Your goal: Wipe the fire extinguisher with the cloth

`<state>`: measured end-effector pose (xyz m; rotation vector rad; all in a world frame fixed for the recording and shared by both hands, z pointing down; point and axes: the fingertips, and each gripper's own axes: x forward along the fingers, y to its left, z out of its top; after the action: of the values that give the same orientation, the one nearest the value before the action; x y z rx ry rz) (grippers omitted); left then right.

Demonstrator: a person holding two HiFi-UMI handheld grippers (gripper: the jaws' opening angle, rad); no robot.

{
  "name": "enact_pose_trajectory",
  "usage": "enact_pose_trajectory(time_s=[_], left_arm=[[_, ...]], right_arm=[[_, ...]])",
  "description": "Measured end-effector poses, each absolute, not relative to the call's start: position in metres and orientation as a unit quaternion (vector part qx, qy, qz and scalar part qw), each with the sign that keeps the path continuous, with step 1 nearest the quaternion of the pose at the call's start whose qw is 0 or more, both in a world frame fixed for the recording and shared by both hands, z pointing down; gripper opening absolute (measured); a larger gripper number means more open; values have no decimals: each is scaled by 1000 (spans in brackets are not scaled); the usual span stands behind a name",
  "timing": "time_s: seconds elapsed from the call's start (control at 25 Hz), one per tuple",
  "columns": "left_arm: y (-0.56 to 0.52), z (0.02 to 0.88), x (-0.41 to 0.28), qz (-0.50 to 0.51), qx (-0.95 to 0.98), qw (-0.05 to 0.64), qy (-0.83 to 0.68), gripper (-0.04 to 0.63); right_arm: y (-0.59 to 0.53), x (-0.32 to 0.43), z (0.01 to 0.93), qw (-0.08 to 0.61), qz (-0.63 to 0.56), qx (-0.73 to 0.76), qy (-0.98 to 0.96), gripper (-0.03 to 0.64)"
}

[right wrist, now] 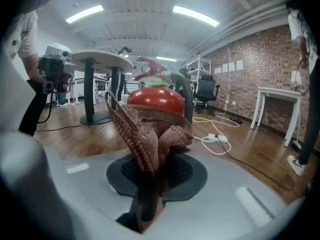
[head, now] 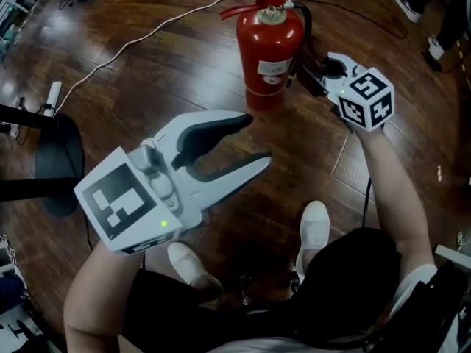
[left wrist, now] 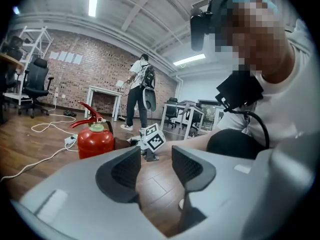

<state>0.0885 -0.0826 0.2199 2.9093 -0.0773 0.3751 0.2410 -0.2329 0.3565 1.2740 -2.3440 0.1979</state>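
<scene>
A red fire extinguisher (head: 268,46) stands upright on the wooden floor, its black hose down its right side. My right gripper (head: 318,79) sits close against that side, low down. In the right gripper view it (right wrist: 152,171) is shut on a brown knitted cloth (right wrist: 150,129), which bunches up in front of the extinguisher (right wrist: 155,98). My left gripper (head: 256,140) hangs open above the floor, nearer me and apart from the extinguisher, with nothing between its fingers. The left gripper view shows the open gripper (left wrist: 156,159), the extinguisher (left wrist: 95,141) and the right gripper's marker cube (left wrist: 154,139) beyond.
A white cable (head: 147,35) runs across the floor behind the extinguisher. A black chair base (head: 51,157) stands at the left. My own shoes (head: 315,230) are below. Another person (left wrist: 140,91) stands by white tables further back; an office chair (left wrist: 35,86) is at the far left.
</scene>
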Motion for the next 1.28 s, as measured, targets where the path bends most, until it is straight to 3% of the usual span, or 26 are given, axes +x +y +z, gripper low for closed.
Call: enact_pose_trajectory(time_s=[0.72, 1.04, 1.28], left_arm=[[-79, 240, 75, 165, 979, 113, -27, 190], [-79, 242, 76, 167, 978, 118, -27, 190], [-77, 246, 77, 167, 978, 123, -17, 190]], right_arm=[[-232, 234, 545, 301, 196, 422, -833, 66], [-214, 227, 555, 329, 224, 395, -828, 66], [-206, 235, 503, 316, 193, 415, -831, 66]])
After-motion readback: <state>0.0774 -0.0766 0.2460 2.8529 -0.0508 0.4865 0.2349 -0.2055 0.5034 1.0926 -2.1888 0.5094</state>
